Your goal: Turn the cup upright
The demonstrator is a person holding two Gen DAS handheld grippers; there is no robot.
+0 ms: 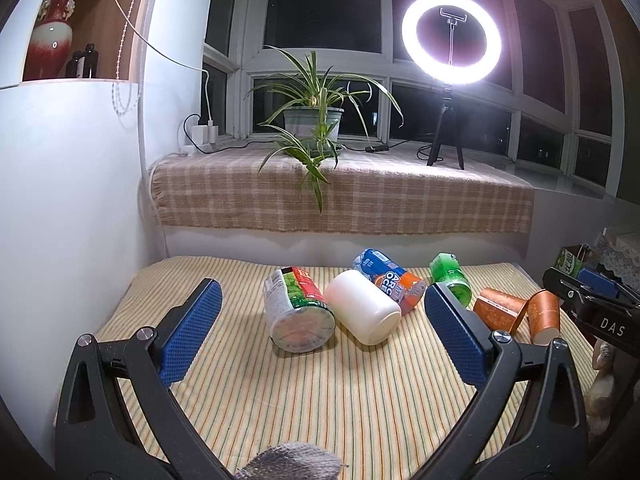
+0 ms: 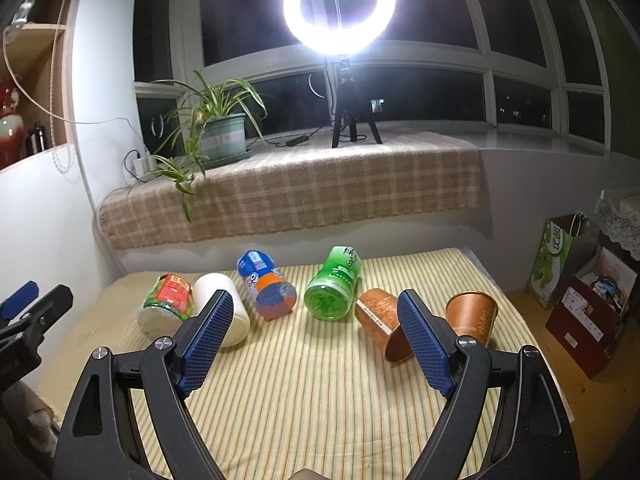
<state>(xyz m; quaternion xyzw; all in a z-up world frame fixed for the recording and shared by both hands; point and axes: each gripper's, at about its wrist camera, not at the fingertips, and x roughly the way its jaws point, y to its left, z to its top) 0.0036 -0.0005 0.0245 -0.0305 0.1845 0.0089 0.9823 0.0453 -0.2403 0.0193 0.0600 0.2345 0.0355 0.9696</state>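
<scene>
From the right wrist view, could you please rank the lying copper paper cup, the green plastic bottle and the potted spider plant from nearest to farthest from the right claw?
1. Lying copper paper cup, beside the right claw's right finger.
2. Green plastic bottle, mid-mat.
3. Potted spider plant, on the windowsill, far left.

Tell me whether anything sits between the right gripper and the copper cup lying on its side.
Nothing visible does. The right gripper hangs open above the striped cloth, and the tipped copper cup lies just ahead beside its right-hand finger. The green cup lies to the left, apart from it, and the other copper cup stands to the right.
</scene>
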